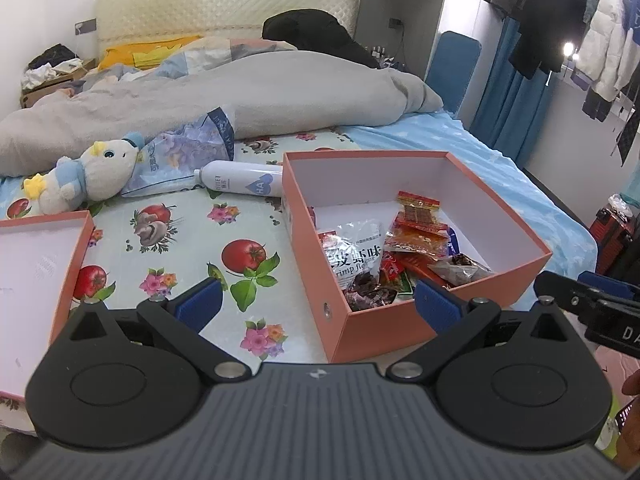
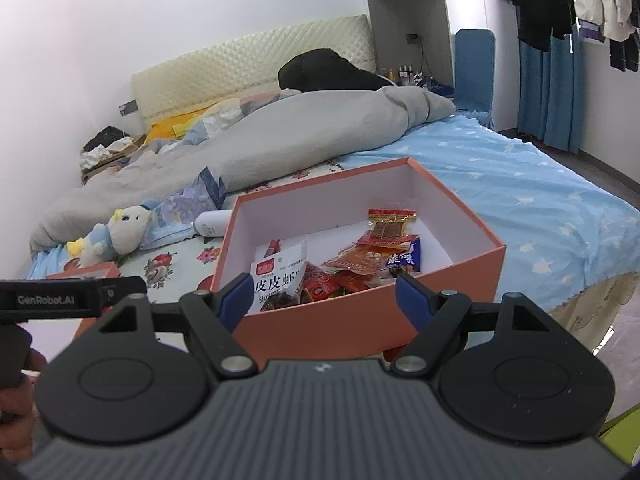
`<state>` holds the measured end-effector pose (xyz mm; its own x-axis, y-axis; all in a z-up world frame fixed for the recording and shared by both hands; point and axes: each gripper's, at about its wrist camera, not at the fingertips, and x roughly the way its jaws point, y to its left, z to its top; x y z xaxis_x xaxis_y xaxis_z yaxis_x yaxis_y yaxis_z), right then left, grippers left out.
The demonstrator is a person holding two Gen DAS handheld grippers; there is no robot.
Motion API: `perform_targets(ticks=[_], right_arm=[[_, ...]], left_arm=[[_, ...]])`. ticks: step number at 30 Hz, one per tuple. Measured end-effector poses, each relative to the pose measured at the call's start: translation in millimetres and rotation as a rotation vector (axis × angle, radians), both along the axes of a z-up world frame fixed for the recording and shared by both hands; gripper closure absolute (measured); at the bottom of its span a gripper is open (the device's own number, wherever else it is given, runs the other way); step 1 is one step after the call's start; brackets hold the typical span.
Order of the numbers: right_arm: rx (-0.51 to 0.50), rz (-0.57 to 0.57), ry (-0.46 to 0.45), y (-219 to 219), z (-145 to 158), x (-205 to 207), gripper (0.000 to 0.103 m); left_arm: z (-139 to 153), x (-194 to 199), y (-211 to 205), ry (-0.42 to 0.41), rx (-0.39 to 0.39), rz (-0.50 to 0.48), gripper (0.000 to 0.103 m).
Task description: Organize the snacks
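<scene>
Bed (image 1: 460,140), orange box (image 1: 400,320) of snacks (image 1: 360,264), both grippers apparently open

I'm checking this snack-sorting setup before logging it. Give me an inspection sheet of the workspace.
Surface: bed with fruit-print sheet, rumpled grey duvet behind.
Job's things: open orange box holding snack packets, including a shrimp-flavour bag; box lid lies inside-up at left.
Clutter: plush toy, white bottle, blue floral bag.
Grippers: left gripper open, empty; right gripper open, empty, near the box's front wall.
Cables: nothing seen.
Surroundings: hanging clothes, blue curtain, headboard.
</scene>
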<state>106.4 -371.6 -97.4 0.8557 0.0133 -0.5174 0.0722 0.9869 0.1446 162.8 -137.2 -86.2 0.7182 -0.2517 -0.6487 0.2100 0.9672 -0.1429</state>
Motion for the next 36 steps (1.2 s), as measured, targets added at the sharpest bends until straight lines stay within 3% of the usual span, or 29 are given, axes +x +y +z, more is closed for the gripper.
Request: perform_targets(ticks=[20,22,24,36], right_arm=[[0.003,-0.035,0.004,-13,-4,5,0.023],[-0.001,-0.037,-0.009,-13,-3,5,0.008],[0.004,-0.038,-0.017,-14,-4,5,0.0],[-0.002,-0.058,0.006,-17,-7,7,0.0]], left_arm=[[-3,4,-5,-0.002,0.005,0.008,0.0],[-4,4,-5,-0.003,0.007,0.006,0.0],[-4,4,-5,-0.003,0.004,0.005,0.0],[-2,1,-7,-0.014,0.019,0.012,0.0]])
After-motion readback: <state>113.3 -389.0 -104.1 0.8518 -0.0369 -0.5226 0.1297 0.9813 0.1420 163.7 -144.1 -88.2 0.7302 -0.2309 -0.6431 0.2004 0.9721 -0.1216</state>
